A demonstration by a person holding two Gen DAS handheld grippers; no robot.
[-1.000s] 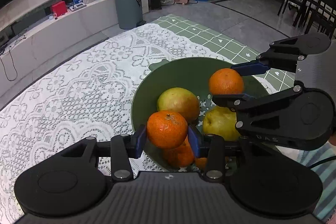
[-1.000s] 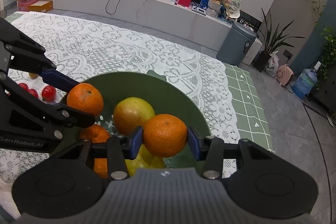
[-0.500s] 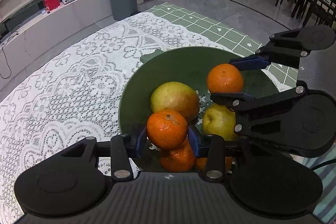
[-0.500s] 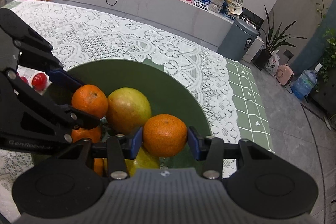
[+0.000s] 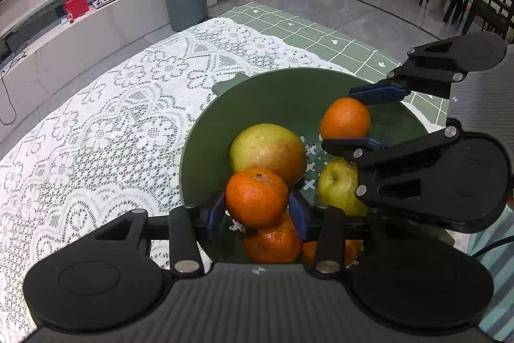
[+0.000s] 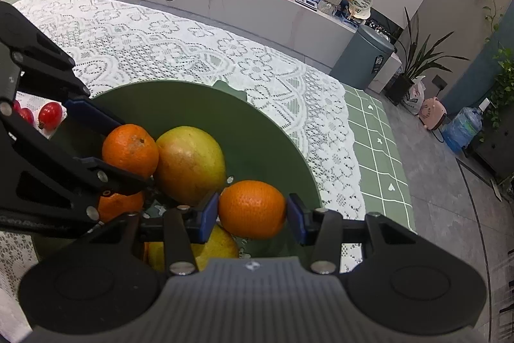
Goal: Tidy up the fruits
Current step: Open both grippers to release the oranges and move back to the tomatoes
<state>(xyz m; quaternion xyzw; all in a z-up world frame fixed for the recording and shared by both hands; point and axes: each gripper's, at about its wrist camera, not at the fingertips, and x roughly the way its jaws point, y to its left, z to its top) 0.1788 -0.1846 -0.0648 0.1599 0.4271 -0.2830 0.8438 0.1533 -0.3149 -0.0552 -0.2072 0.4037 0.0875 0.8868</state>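
A dark green bowl (image 5: 273, 92) (image 6: 257, 118) on the lace cloth holds a big yellow-green fruit (image 5: 266, 153), a yellow fruit (image 5: 337, 185) and oranges (image 5: 273, 241). My left gripper (image 5: 257, 201) (image 6: 131, 151) is over the bowl's near side. Its jaws are opening around an orange (image 5: 257, 198) that rests on the orange below, and the pads look just clear of it. My right gripper (image 6: 252, 211) (image 5: 340, 119) is shut on another orange (image 6: 252, 209), held above the yellow fruit on the bowl's right side.
Red cherry tomatoes (image 6: 49, 116) lie on the cloth just left of the bowl. The white lace cloth (image 5: 112, 124) stretches away to the left and back. The table's edge, with a green checked cloth (image 6: 379, 169), lies to the right, and the floor is beyond.
Both grippers have sunk slightly toward the bowl with their oranges. The left jaws have spread a little, and that orange now sits on the fruit beneath.
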